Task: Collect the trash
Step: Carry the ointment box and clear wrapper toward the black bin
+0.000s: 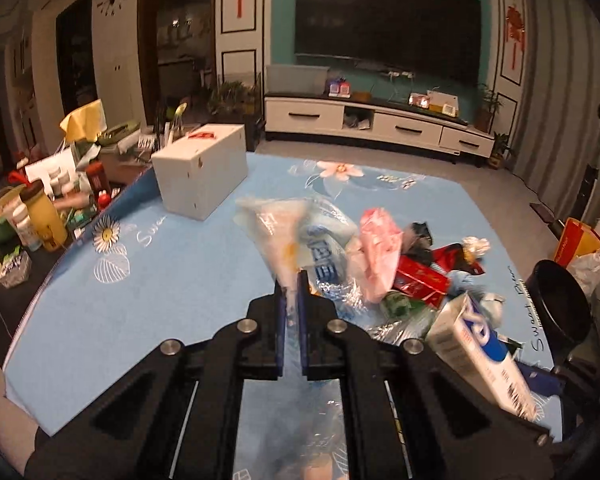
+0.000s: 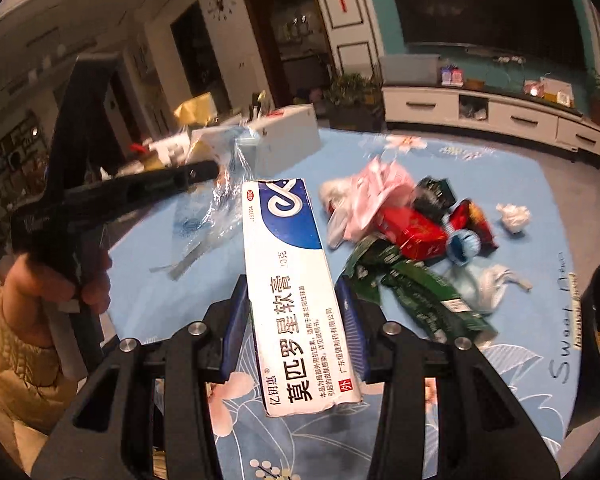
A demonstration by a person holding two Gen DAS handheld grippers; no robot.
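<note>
The left gripper (image 1: 291, 280), at the lower middle of the left wrist view, is clenched on a clear plastic bag (image 1: 284, 232); the crinkled film fans out above the narrow gap between the blue pads and trails back beneath the fingers. In the right wrist view the same gripper (image 2: 204, 170) shows at the left, held by a hand (image 2: 40, 280) with a pale yellow sleeve (image 2: 8, 360) below it, the bag (image 2: 220, 200) hanging from its tip above the table.

The right gripper (image 2: 290, 300) grasps a white and blue ointment box (image 2: 288, 280), its blue pads pressed on the two long sides; the box points up the frame. In the left wrist view this box (image 1: 472, 344) sits at the lower right.

The rest of the trash lies on the blue flowered tablecloth (image 2: 520, 184), right of centre: a pink wrapper (image 2: 376, 196), a red carton (image 2: 412, 232), a green wrapper (image 2: 420, 292) and a crumpled white tissue (image 2: 514, 218) apart at the right. A white box (image 1: 200, 170) stands on the cloth at upper left. A black bin (image 1: 556, 304) sits at the right edge.
</note>
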